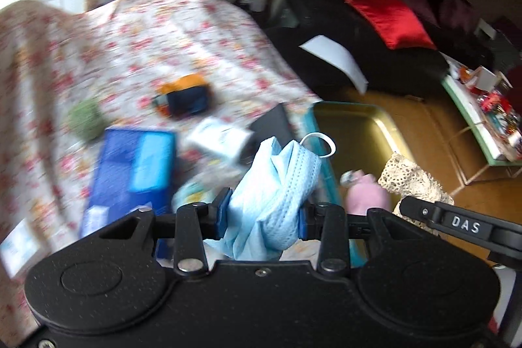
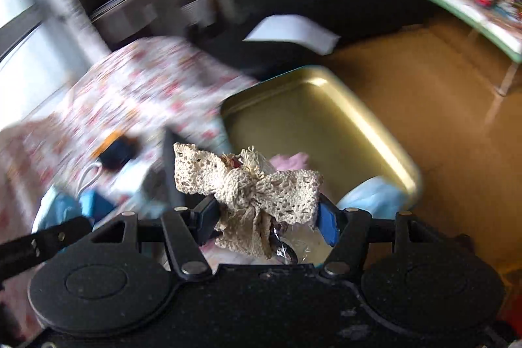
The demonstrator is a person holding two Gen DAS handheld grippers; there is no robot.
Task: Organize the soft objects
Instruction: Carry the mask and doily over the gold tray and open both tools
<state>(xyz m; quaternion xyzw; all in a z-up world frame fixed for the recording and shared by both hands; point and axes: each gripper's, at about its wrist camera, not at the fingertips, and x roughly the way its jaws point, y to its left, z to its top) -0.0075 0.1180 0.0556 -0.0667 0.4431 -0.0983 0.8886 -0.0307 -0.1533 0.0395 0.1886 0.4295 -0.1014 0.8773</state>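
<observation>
Left gripper (image 1: pixel 262 216) clamped on a crumpled light blue face mask (image 1: pixel 277 185), jaws squeezed narrow around the bunched fabric, white ear loop (image 1: pixel 321 144) sticking up on top. Mask held up in the air over the near edge of the counter, right beside the gold tin tray (image 1: pixel 359 123).

Right gripper (image 2: pixel 266 217) pinching a cream crochet lace piece (image 2: pixel 248 185) tied up like a bow, jaws narrow on the knotted middle, frayed ends poking out above. Same lace showing at the right in the left wrist view (image 1: pixel 411 178), with the other gripper's black arm marked "DAS" (image 1: pixel 463 225) just under it. Lace hanging over the near end of the gold tin tray (image 2: pixel 326 113).

Inside the tray: something pink and soft (image 2: pixel 290 160) near the front, plus another light blue mask (image 2: pixel 375 194) at the near right corner. Far part of the tray bare metal.

Counter covered with a floral cloth (image 1: pixel 163 38), red flowers on white. Lying on it: a blue box (image 1: pixel 130 172), a green fuzzy ball (image 1: pixel 84 118), an orange and navy pouch (image 1: pixel 186 98), a small white box (image 1: pixel 222 141), and a dark flat thing (image 1: pixel 272 123) tilted next to the tray. All pretty blurry, so no finer detail.

Behind: dark sofa (image 1: pixel 326 67) with a red cushion (image 1: pixel 391 20) and a white sheet of paper (image 1: pixel 336 57), brown floor (image 2: pixel 424 93), low green-edged table (image 2: pixel 473 18) with clutter at the right.
</observation>
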